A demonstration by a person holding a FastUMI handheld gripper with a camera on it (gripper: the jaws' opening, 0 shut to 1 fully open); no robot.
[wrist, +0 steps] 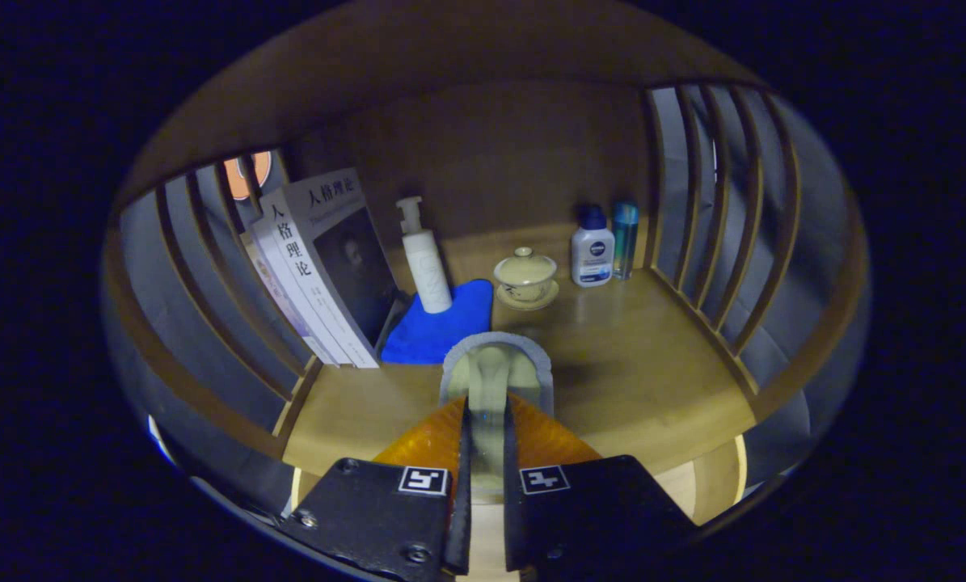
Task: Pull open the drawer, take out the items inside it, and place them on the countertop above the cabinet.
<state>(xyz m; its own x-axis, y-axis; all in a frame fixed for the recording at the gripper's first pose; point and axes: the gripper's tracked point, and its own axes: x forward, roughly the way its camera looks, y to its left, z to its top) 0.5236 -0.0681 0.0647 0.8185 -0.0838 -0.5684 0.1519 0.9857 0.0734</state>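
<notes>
- As the gripper (488, 404) sits low in the middle of the frame with its jaws drawn close together, they pinch a grey-edged pale item (495, 368) that sticks out just ahead of the fingertips; what the item is I cannot tell.
- The item hangs over the near part of the wooden countertop (636, 364), and whether it touches the wood I cannot tell.
- Judging by this, the step in hand is the set-down: one thing from the drawer is being carried to its place on top of the cabinet.
- Left of centre, a blue cloth (438, 319) lies just beyond the item, with a white pump bottle (426, 267) standing on its far part.
- At the left of the frame, leaning books (321, 267) rest against the slatted side wall (208, 283).
- At the centre, beyond the item, stands a lidded cup on a saucer (525, 277), just to the right of the cloth.
- Right of centre, at the back, a white bottle with a blue cap (592, 255) and a slim blue bottle (625, 238) stand side by side near the right slats (717, 218).
- The next move likely calls for lowering the item onto bare wood, short of the cloth and the cup, or a little to the right, where the open patch looks widest.
- The jaws should then part only once the item rests, and the gripper should draw straight back so as not to nudge the cup.
</notes>
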